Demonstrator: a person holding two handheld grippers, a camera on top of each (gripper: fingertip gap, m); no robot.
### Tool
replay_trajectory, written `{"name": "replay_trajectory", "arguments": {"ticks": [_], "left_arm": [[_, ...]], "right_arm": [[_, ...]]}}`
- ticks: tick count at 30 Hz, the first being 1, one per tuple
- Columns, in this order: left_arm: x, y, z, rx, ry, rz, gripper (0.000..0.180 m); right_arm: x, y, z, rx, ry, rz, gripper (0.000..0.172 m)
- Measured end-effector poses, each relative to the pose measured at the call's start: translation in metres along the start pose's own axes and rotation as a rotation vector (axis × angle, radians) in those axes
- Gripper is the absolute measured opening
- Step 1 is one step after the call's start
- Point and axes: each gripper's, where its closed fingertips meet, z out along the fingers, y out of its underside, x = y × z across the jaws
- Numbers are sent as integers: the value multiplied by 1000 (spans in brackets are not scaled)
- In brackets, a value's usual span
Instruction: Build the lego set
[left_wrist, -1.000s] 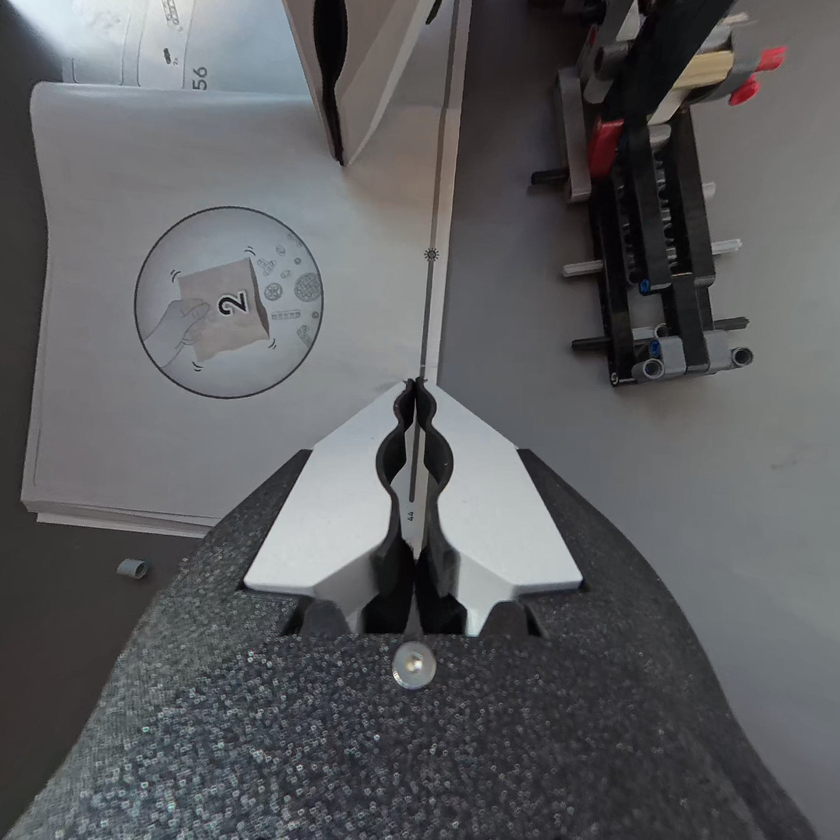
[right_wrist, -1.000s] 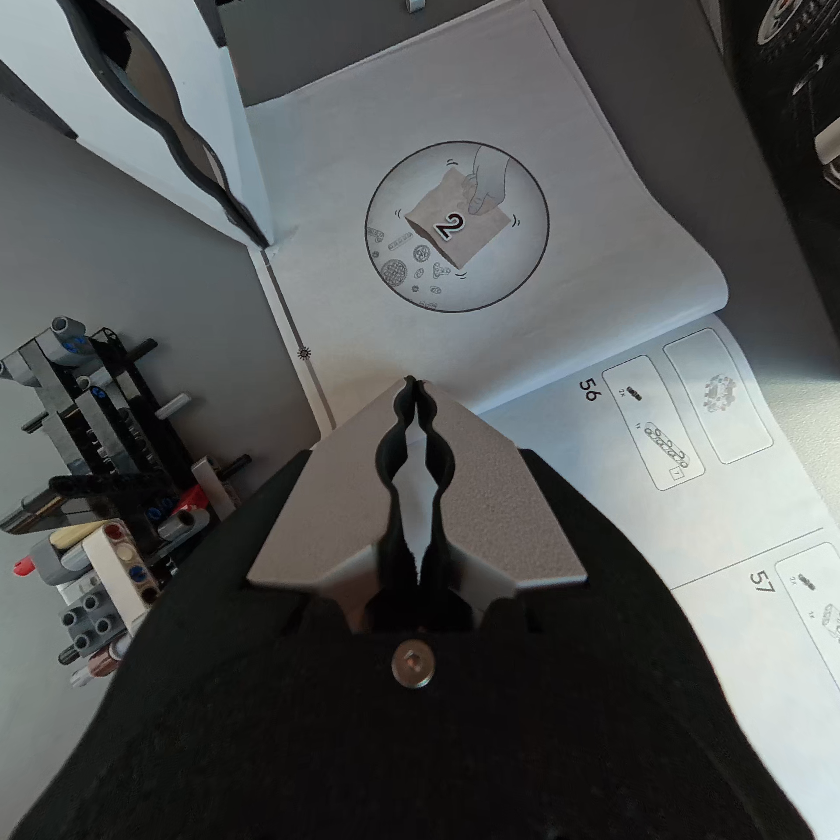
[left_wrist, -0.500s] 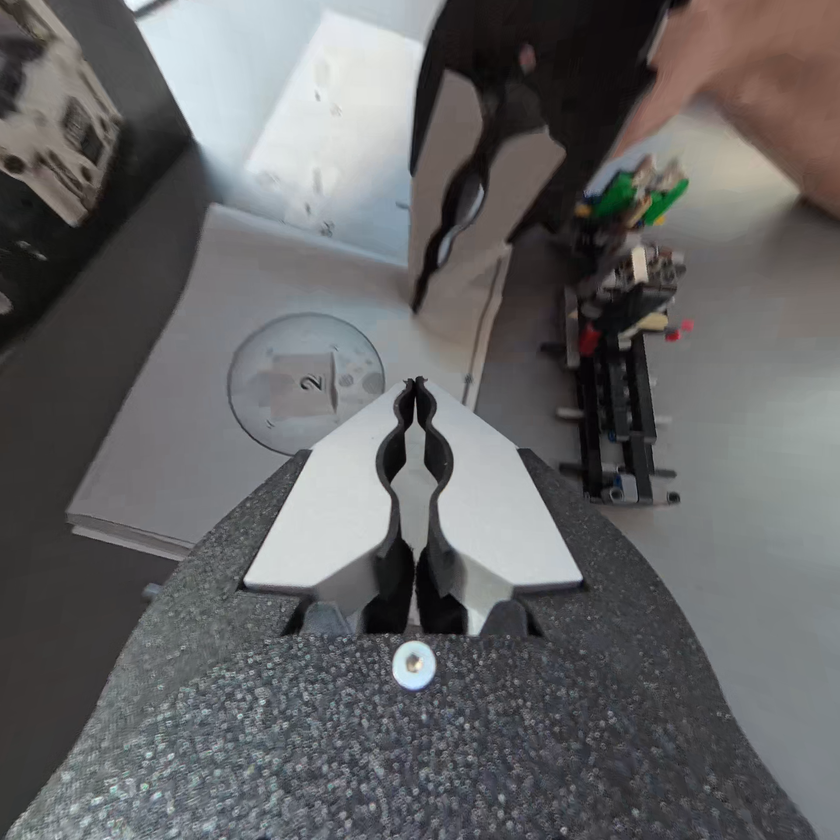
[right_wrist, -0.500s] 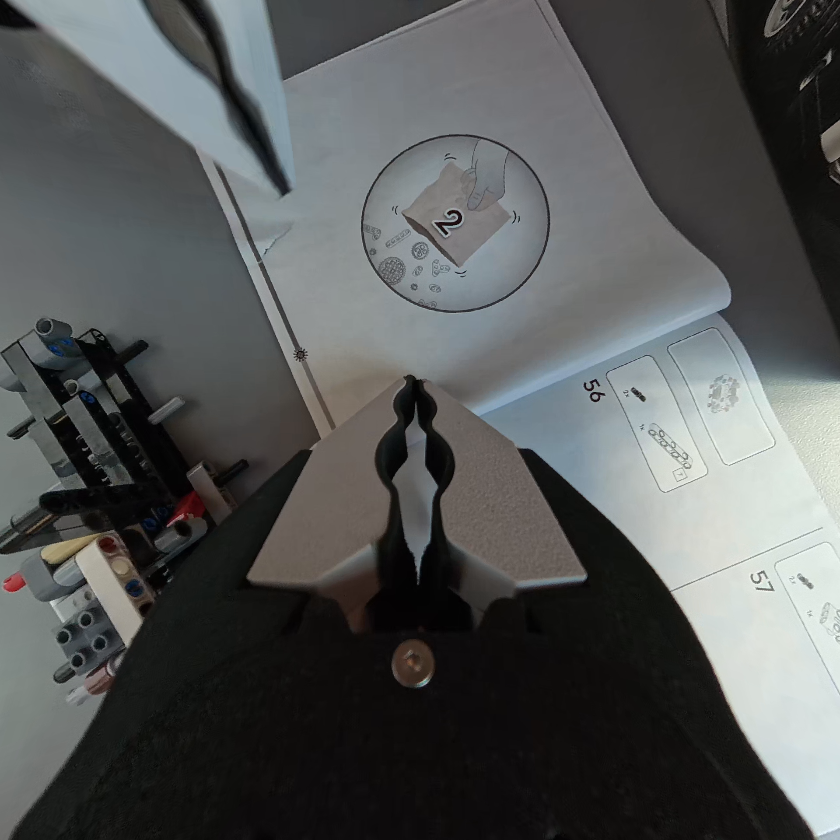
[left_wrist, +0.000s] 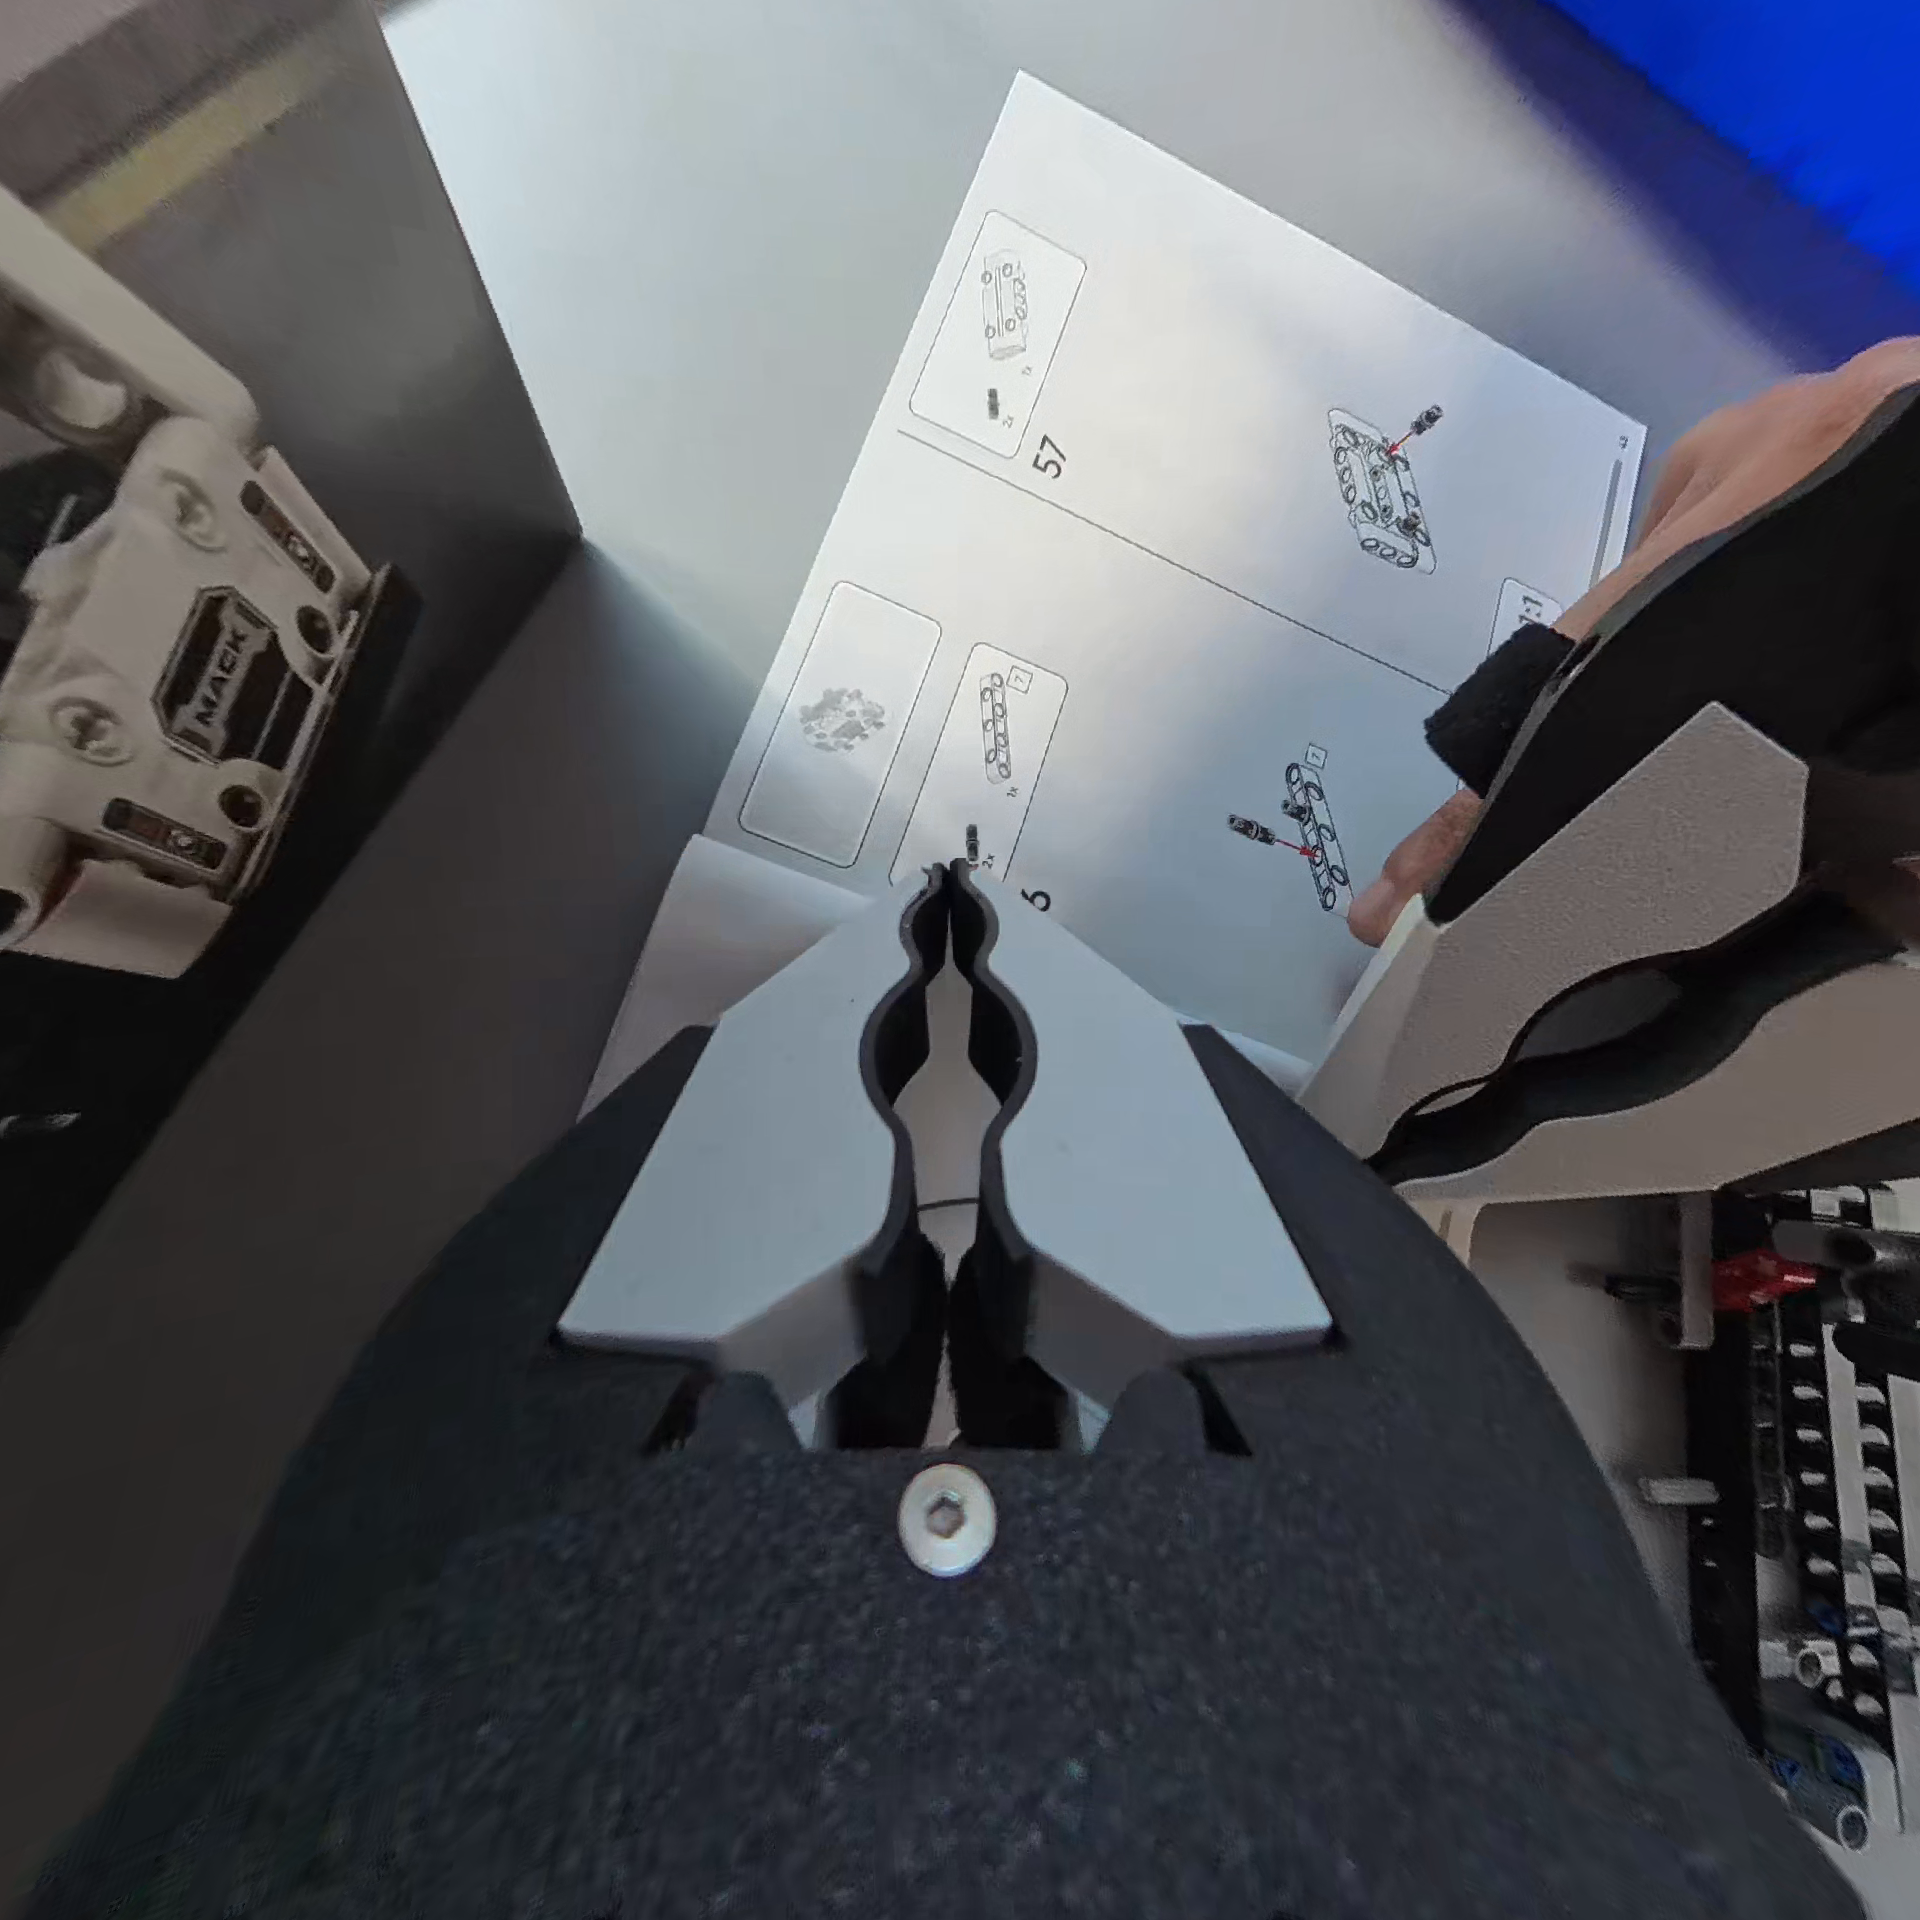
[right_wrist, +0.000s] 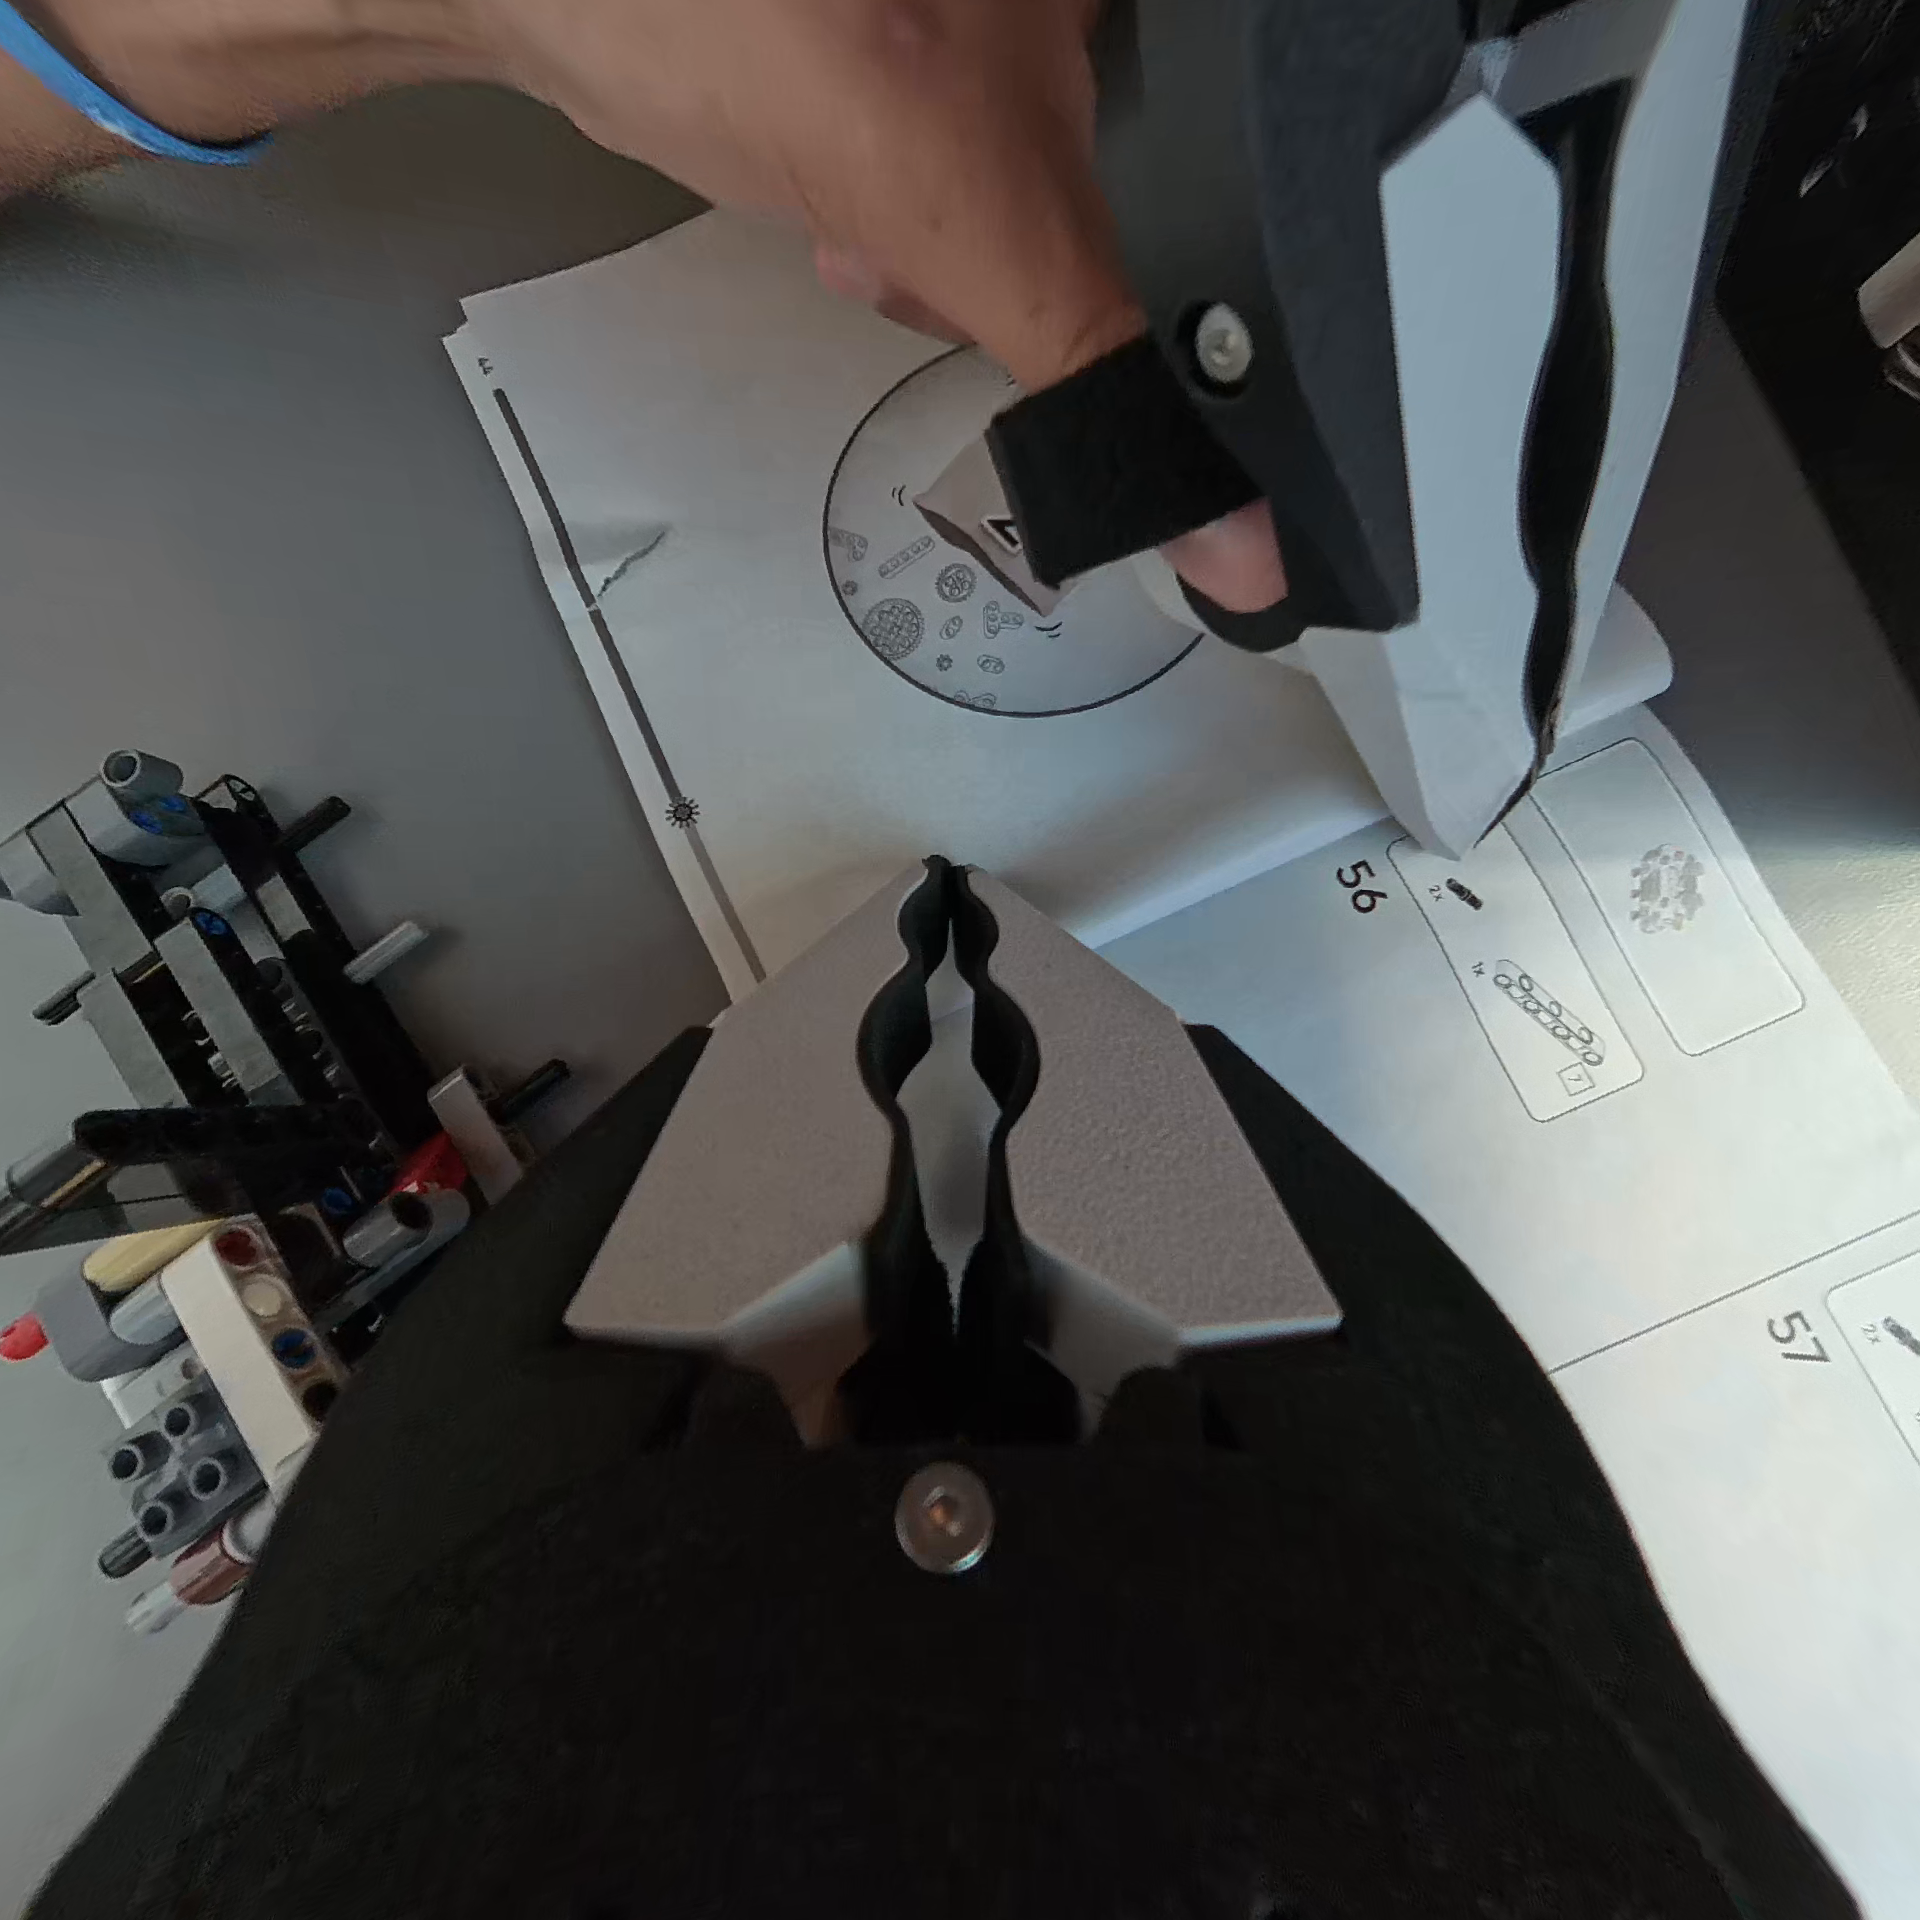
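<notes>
An open instruction booklet (left_wrist: 1195, 520) lies on the grey table, and also shows in the right wrist view (right_wrist: 779, 727). My left gripper (left_wrist: 948, 878) is shut with nothing between its pads. Its tips are low over the printed page beside the booklet's fold. In the right wrist view it (right_wrist: 1481, 842) comes in from the upper right with its tip at the fold. My right gripper (right_wrist: 948, 871) is shut with nothing visible in it, its tips on the page with the round drawing, near the fold. It also shows at the right of the left wrist view (left_wrist: 1387, 1148).
A black and grey building-brick model (right_wrist: 208, 1039) with red and blue pins stands left of the booklet, and shows in the left wrist view (left_wrist: 1808, 1455). A black box (left_wrist: 156, 675) with a white truck picture stands beyond the booklet. A hand (right_wrist: 883, 156) holds the left gripper. The page's outer edge has a small tear (right_wrist: 623, 551). There is about 9 cm between the tips of the two grippers.
My left gripper rose from the page's outer edge and swung across to the booklet's fold, staying shut. My right gripper has stayed where it was, shut.
</notes>
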Motion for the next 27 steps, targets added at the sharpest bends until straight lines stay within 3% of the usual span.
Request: {"name": "replay_trajectory", "arguments": {"ticks": [6,9,15,22,27], "left_arm": [[-1,2,3,-43,-105,145,0],[-1,2,3,-31,-88,133,0],[-1,1,0,-19,-28,66,0],[-15,1,-16,40,-61,16,0],[-21,10,-22,-31,-109,55,0]], "right_arm": [[1,-8,-15,60,0,-24,0],[2,-4,-26,78,-45,42,0],[-1,11,-17,-20,-5,2,0],[-1,11,-17,-17,-2,26,0],[1,10,-17,-8,8,36,0]]}}
